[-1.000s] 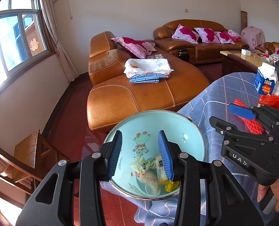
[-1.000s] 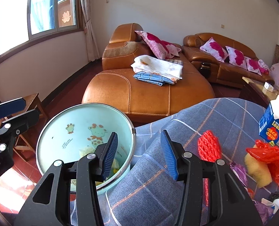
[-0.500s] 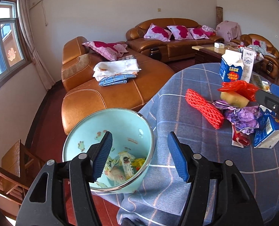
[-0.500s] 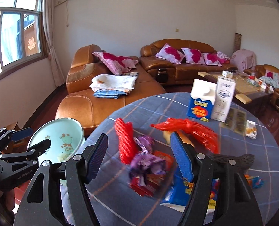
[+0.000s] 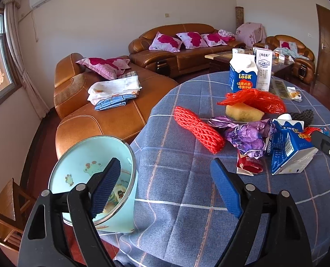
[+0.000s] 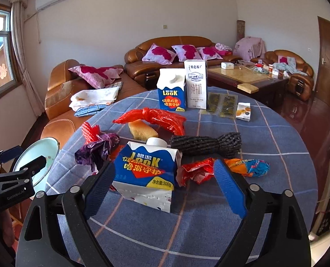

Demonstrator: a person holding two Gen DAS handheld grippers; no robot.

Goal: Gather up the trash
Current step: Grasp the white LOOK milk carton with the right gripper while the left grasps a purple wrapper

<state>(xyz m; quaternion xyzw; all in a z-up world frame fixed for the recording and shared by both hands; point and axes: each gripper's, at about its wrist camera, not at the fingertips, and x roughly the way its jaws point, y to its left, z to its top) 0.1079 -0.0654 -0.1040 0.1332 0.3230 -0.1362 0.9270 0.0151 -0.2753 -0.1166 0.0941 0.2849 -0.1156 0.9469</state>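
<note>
A pale blue bin [image 5: 80, 169] with wrappers inside stands beside the table's left edge; it also shows in the right wrist view [image 6: 39, 155]. Trash lies on the checked tablecloth [image 5: 178, 178]: a red foam net [image 5: 198, 131], a purple wrapper [image 5: 247, 135], a crushed blue Look carton [image 6: 147, 173], a red wrapper [image 6: 196, 171], a black net [image 6: 206, 144], a sponge [image 6: 142, 130] and a red bag [image 6: 156, 116]. My left gripper [image 5: 165, 189] is open and empty over the table's edge. My right gripper [image 6: 162, 189] is open around the crushed carton.
An upright Look carton [image 6: 171, 93] and a white milk carton [image 6: 196, 84] stand at the table's far side, with sachets [image 6: 222, 108] and a small box [image 6: 243, 111] nearby. A leather sofa [image 5: 102, 111] lies behind the bin. A wooden stool [image 5: 7, 202] is at the left.
Both grippers have swung right from the bin to the table and opened wider. The right gripper has come up to the crushed carton, which now lies between its fingers.
</note>
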